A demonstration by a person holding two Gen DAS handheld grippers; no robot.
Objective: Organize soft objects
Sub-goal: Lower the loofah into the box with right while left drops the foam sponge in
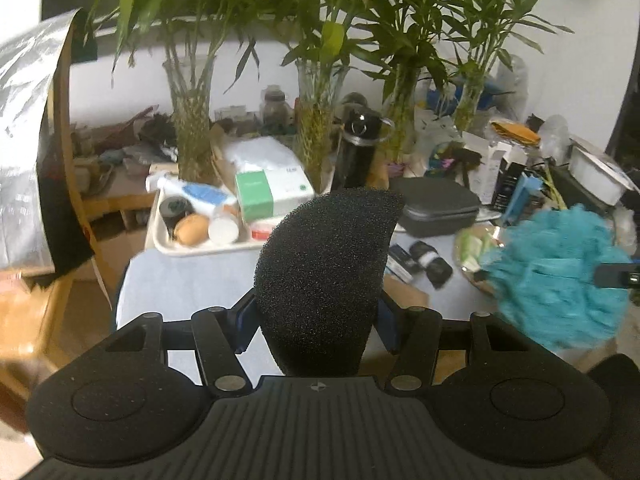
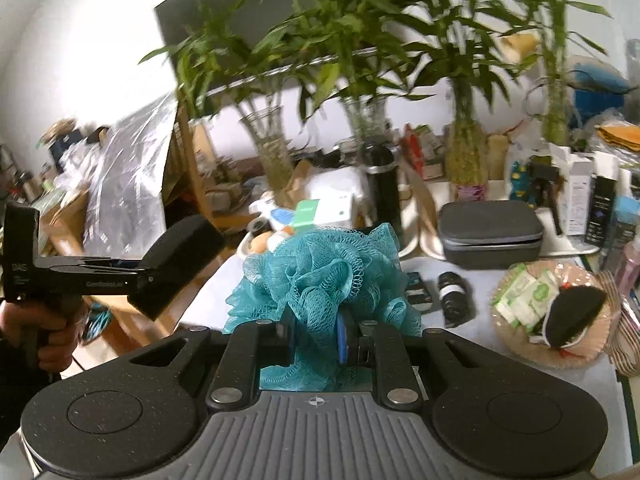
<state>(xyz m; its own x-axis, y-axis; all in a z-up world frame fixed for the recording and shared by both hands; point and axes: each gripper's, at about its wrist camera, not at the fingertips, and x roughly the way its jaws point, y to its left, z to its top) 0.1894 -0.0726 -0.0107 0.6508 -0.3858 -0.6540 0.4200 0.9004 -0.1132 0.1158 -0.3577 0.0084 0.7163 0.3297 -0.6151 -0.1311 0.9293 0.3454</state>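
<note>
My left gripper (image 1: 316,320) is shut on a black foam sponge (image 1: 320,272), held up in the air over the near-left part of the table; the sponge (image 2: 176,264) also shows at the left of the right wrist view. My right gripper (image 2: 317,332) is shut on a teal mesh bath pouf (image 2: 320,276), its blue pads pressed into the netting. From the left wrist the pouf (image 1: 556,276) hangs at the right, blurred. A round woven basket (image 2: 516,344) on the right holds white-green packets and another black sponge (image 2: 572,312).
A cream tray (image 1: 192,249) of toiletries sits at the back left, with a grey zip case (image 1: 436,208), a black flask (image 1: 356,152) and glass vases of bamboo (image 1: 192,128) behind. A small black bottle (image 2: 454,296) lies by the basket. A hand (image 2: 40,320) grips the left tool.
</note>
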